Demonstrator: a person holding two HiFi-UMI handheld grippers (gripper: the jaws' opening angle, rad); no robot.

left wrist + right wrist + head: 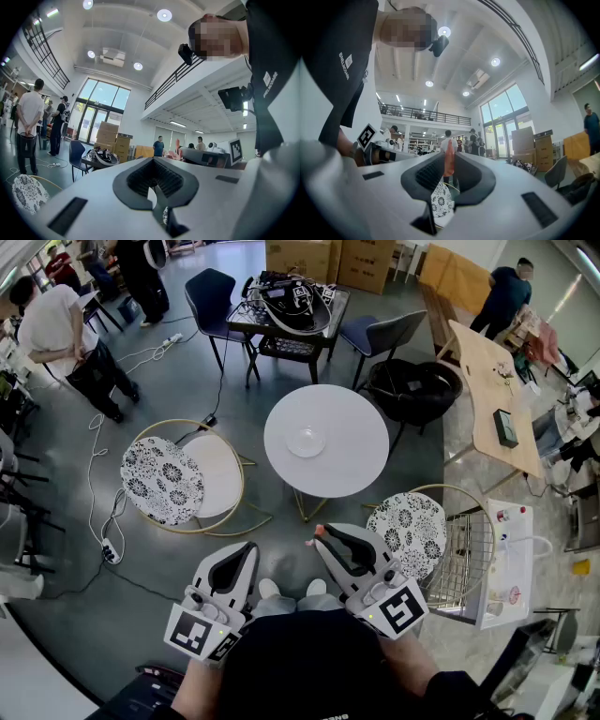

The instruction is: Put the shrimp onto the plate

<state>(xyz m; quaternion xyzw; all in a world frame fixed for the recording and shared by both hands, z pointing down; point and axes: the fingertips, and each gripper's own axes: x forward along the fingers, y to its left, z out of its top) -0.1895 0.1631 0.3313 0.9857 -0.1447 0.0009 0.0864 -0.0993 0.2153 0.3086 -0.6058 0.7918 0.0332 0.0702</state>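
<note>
A clear glass plate (307,441) rests in the middle of the round white table (356,460), well ahead of both grippers. An orange-pink shrimp (448,161) is pinched upright at the jaw tips of my right gripper (449,158); in the head view the shrimp (318,532) pokes out at the tip of the right gripper (324,534). The left gripper (249,550) is held beside it near my body, its jaws together with nothing between them, as the left gripper view also shows (153,160). Both grippers point up and away from the table.
Two gold-framed chairs with floral cushions (162,480) (408,526) flank the table. A white cart (506,563) stands at the right and a wooden table (487,381) beyond it. Dark chairs (211,296), a power strip cable (103,521) and several people are further off.
</note>
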